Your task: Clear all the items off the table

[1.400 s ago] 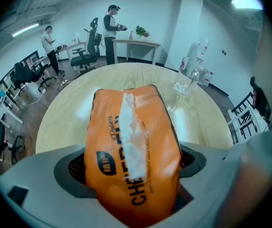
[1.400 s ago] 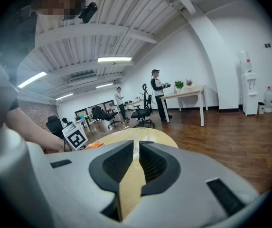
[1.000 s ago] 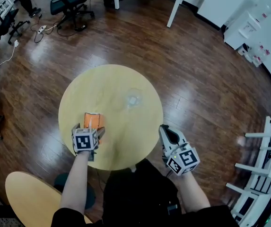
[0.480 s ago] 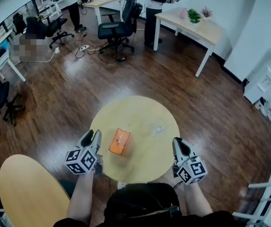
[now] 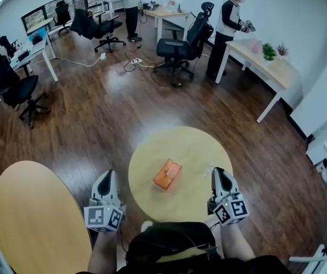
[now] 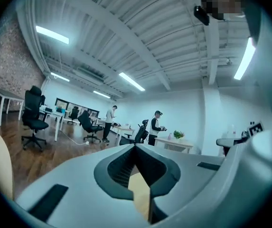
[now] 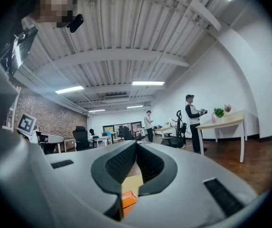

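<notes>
Left gripper [image 5: 107, 177] and right gripper [image 5: 219, 173] level near tabletop [image 5: 192, 147] edge, jaws pressed together empty, left's just closed; right gripper view shows box [image 7: 128, 201], left doesn't.

The round table [image 5: 189, 147] has a pale, smooth, matt wood-look top, and so does the second table [image 5: 32, 221] at near left. The floor [image 5: 95, 119] is dark plank wood with a soft gloss. The orange box [image 5: 168, 174] looks matt, like card.
</notes>
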